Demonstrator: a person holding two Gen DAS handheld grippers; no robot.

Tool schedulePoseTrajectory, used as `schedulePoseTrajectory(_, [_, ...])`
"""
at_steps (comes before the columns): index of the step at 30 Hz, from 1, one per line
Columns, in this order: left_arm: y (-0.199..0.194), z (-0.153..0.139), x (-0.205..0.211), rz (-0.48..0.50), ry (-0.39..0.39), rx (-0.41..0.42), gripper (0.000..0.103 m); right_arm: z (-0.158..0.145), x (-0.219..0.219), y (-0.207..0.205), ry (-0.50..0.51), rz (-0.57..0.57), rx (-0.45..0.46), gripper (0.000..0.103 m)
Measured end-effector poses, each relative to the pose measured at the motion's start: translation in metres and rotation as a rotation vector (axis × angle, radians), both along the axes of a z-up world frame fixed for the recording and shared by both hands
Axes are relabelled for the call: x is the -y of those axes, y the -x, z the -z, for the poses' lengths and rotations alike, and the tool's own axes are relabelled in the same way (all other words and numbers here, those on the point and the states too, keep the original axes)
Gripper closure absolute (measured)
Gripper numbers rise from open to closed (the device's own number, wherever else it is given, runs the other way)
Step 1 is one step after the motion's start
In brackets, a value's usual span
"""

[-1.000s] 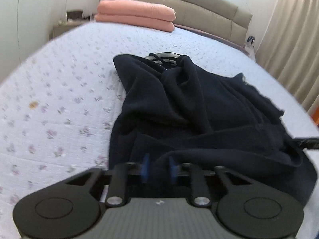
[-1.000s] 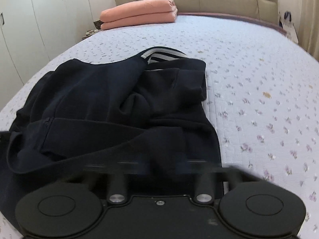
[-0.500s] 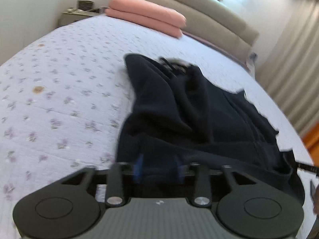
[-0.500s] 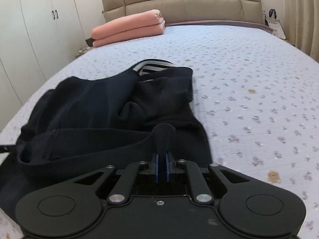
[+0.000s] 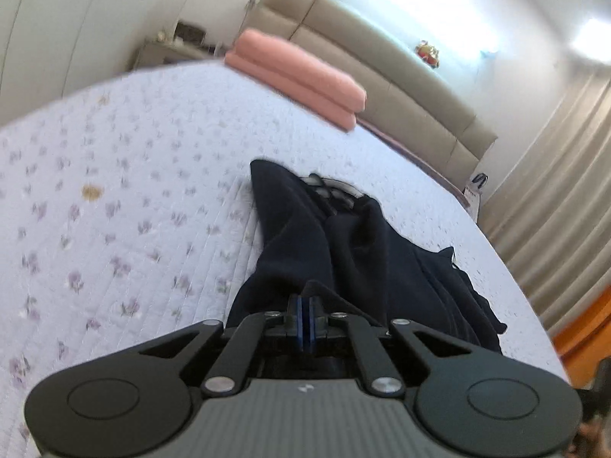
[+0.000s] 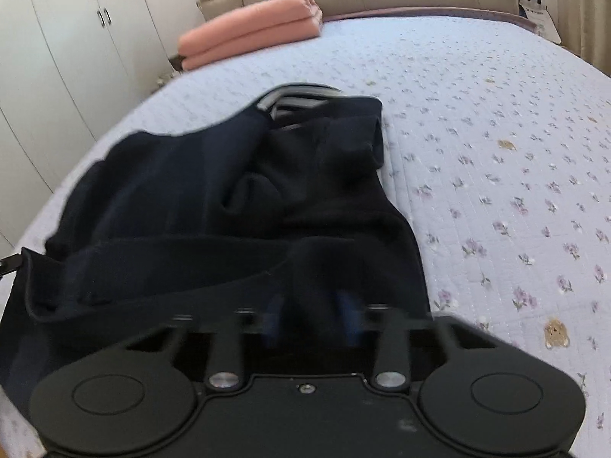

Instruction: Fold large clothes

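The dark garment (image 5: 343, 252) lies on the bed (image 5: 114, 191), long axis running toward the headboard. My left tongs (image 5: 304, 315) pinch its near hem; my right tongs (image 6: 311, 318) are opening around a fold.

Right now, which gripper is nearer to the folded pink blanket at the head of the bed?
Neither clearly. Both the left gripper and the right gripper sit at the dark garment's near hem, far from the pink blanket, which lies beyond the garment's striped collar.
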State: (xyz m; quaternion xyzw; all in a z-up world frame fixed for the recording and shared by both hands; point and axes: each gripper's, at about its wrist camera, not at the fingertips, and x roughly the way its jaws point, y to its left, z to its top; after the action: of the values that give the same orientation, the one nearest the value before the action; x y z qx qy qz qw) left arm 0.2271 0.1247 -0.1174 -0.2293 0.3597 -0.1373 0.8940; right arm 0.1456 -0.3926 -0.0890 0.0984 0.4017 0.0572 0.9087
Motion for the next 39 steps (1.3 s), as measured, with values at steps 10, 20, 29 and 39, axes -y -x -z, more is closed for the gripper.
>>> schedulePoseTrajectory(10, [-0.010,0.021,0.017,0.130,-0.084,-0.083,0.047,0.000,-0.007,0.016,0.051,-0.018,0.049,0.088])
schedulePoseTrajectory(20, [0.014,-0.013,0.062,0.168,-0.332,0.096,0.089,-0.039,-0.029,0.049,0.190,0.014,0.258,0.093])
schedulePoseTrajectory(29, [-0.009,-0.083,0.029,-0.079,-0.084,0.301,0.089,-0.138,-0.021,0.040,0.208,0.142,0.574,0.094])
schedulePoseTrajectory(39, [-0.180,-0.054,0.074,-0.186,-0.184,0.268,0.087,-0.079,-0.012,-0.160,0.248,0.244,0.381,0.094])
